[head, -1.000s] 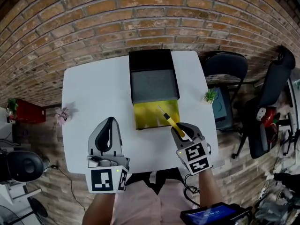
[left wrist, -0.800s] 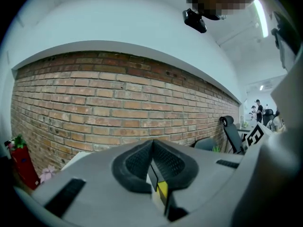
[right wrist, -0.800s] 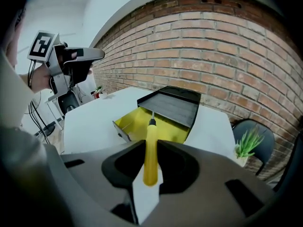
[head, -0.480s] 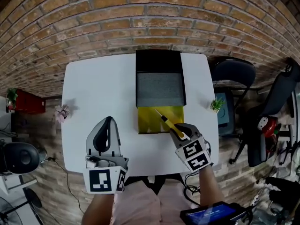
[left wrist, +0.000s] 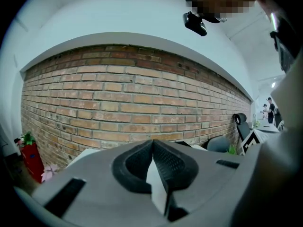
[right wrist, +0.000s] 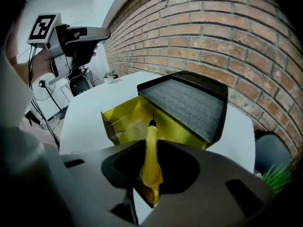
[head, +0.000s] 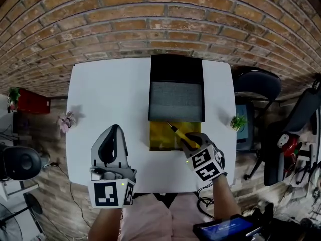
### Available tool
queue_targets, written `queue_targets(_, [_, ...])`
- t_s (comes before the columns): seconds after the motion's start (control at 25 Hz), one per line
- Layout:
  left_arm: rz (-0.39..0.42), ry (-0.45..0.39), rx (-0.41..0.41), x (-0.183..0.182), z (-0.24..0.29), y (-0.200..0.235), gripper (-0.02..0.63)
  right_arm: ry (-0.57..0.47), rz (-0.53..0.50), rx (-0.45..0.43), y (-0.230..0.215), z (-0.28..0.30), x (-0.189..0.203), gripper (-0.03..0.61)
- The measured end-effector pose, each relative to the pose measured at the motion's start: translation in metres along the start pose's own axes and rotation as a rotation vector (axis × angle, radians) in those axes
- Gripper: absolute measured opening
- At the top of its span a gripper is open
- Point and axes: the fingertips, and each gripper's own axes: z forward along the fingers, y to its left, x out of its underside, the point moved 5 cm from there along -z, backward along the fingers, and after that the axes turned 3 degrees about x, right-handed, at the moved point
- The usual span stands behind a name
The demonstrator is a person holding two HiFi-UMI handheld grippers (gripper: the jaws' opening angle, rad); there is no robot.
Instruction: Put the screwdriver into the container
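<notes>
A screwdriver (head: 179, 134) with a yellow handle and a dark tip sticks out of my right gripper (head: 189, 143), which is shut on the handle. Its tip points over the near right part of the container (head: 159, 137), an open yellow box. The box's black lid (head: 176, 100), lined with grey foam, stands open behind it. In the right gripper view the screwdriver (right wrist: 150, 150) runs forward from the right gripper (right wrist: 148, 186) toward the yellow box (right wrist: 124, 119). My left gripper (head: 114, 132) hovers over the table's near left, shut and empty. In the left gripper view, the left gripper (left wrist: 152, 148) faces a brick wall.
The white table (head: 108, 92) stands against a brick wall (head: 150, 19). A small green plant (head: 238, 121) sits at the table's right edge, with black chairs (head: 256, 87) beyond it. Pink flowers (head: 66, 120) and a red box (head: 30, 104) lie off the left side.
My right gripper has carried the screwdriver closer to the yellow box, so its tip now reaches over the box. The left gripper has held its place.
</notes>
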Motion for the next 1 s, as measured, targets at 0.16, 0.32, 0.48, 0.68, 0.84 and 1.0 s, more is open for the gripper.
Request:
queue_targets(0.16, [0.000, 0.004, -0.004, 0.001, 0.004, 0.000, 0.012, 0.001, -0.007, -0.008, -0.003, 0.006, -0.004, 0.084])
queue_targets(0.32, [0.004, 0.001, 0.003, -0.003, 0.004, -0.003, 0.012, 0.003, -0.018, 0.000, -0.002, 0.009, -0.006, 0.092])
queue_targets(0.48, [0.011, -0.013, 0.010, -0.008, 0.002, -0.003, 0.012, -0.029, -0.006, 0.014, -0.004, 0.005, -0.012, 0.120])
queue_targets(0.68, [0.026, -0.051, 0.041, -0.020, -0.005, -0.008, 0.012, -0.103, 0.031, 0.065, -0.005, -0.016, -0.023, 0.120])
queue_targets(0.84, [0.047, -0.099, 0.068, -0.038, -0.012, -0.014, 0.012, -0.247, 0.082, 0.158, -0.009, -0.051, -0.046, 0.105])
queue_targets(1.0, [0.068, -0.157, 0.083, -0.062, -0.021, -0.016, 0.012, -0.404, 0.134, 0.278, -0.014, -0.097, -0.071, 0.054])
